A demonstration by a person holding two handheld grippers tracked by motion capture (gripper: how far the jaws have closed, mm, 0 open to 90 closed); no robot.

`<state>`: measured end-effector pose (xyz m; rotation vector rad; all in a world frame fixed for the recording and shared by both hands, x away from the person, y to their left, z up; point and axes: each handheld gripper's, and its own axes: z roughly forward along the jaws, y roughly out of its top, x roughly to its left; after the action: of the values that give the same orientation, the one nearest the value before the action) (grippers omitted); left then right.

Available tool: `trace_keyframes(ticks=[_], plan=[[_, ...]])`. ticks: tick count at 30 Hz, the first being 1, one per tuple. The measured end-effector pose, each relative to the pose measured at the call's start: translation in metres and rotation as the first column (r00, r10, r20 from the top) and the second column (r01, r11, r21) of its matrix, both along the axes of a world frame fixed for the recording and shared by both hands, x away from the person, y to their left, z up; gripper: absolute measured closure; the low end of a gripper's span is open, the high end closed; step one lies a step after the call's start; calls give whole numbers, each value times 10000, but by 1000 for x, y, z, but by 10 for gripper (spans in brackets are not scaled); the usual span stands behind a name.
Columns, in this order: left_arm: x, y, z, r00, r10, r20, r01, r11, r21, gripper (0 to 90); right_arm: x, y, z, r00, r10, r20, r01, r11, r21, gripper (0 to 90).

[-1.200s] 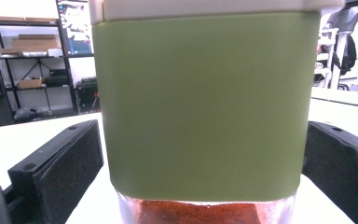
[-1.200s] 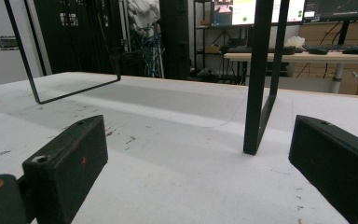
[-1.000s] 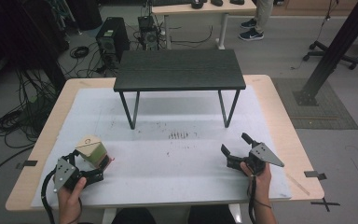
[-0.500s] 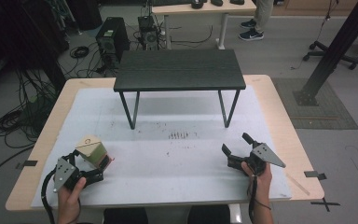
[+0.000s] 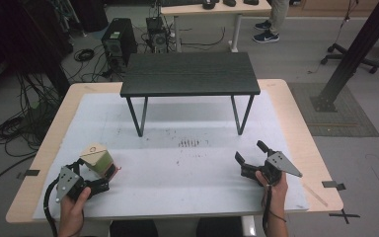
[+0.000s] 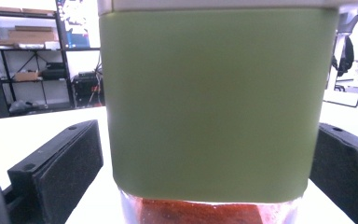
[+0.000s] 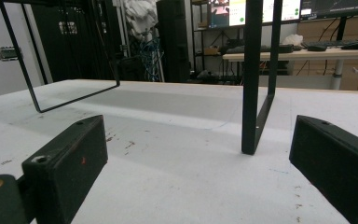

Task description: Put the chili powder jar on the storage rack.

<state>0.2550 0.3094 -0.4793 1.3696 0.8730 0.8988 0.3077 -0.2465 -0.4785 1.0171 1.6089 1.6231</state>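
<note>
1. The table has a pale wood edge under a matt white, scuffed sheet.
2. The small bench has a dark wood-grain top on thin black metal legs.
3. The container wears a matt green sleeve over clear glossy plastic.

Left tongs low at near-left, jaws spread, right tongs near-right, jaws wide apart

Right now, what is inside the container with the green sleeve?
Below the green sleeve, the container's clear bottom shows a reddish-brown filling. The sleeve covers how high it reaches.
</note>
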Motion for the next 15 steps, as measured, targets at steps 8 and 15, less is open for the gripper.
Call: trace_keyframes(ticks=[8, 15], plan=[[0, 0, 0, 10000, 41, 18, -41, 10000, 24, 2, 0, 0, 0, 10000, 43, -4, -43, 10000, -19, 42], [0, 0, 0, 10000, 28, 1, -28, 10000, 2, 2, 0, 1, 0, 10000, -18, 26, 19, 10000, -83, 42]])
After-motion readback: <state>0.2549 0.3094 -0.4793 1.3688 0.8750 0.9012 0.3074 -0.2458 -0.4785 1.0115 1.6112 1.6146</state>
